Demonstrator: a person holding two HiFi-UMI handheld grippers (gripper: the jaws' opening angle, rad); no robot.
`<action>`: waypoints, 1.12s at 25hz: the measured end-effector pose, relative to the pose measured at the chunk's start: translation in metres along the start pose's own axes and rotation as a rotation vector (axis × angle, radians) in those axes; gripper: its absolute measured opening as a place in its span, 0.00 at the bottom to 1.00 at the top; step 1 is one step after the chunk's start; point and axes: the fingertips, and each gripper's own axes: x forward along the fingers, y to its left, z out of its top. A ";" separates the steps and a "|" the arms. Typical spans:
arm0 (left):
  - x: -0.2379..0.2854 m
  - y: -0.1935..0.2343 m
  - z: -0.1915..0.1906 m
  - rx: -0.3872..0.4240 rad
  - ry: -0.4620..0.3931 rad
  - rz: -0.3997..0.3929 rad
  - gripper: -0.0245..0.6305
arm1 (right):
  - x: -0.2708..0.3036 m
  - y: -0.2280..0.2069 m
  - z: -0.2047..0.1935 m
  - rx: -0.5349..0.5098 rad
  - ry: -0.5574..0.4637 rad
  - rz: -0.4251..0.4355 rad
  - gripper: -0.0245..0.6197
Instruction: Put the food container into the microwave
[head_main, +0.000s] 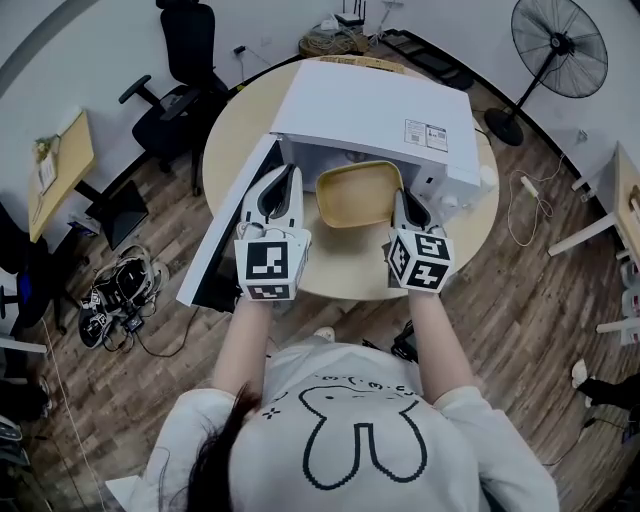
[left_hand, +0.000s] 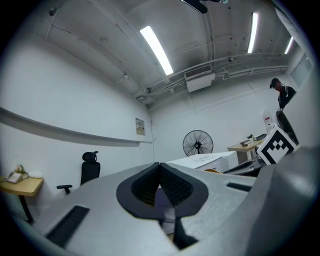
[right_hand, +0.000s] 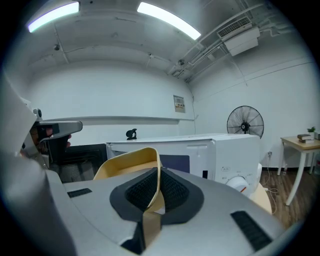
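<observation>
— Where is the food container (head_main: 355, 192)?
— In your right gripper (head_main: 405, 203). Its jaws are closed on the container's right rim, with the yellow wall pinched between the pads. You hold it right at the open front of the white microwave (head_main: 372, 108), its far edge under the oven's top.
— And my left gripper (head_main: 288, 175)?
— Its jaws are together with nothing between them. It sits just left of the container, between it and the microwave door (head_main: 225, 240), which stands open to your left. I can't tell whether it touches the container.
— And the microwave?
— It's on the round bench (head_main: 228, 150).
</observation>
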 end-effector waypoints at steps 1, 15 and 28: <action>0.002 0.000 -0.001 0.001 -0.003 -0.004 0.05 | 0.002 0.000 0.000 0.002 -0.002 -0.004 0.10; 0.005 -0.003 -0.033 0.003 -0.046 -0.032 0.05 | 0.024 -0.007 -0.034 0.072 -0.019 -0.053 0.10; 0.022 -0.007 -0.052 0.013 -0.061 -0.036 0.05 | 0.077 -0.019 -0.049 0.125 0.029 -0.085 0.10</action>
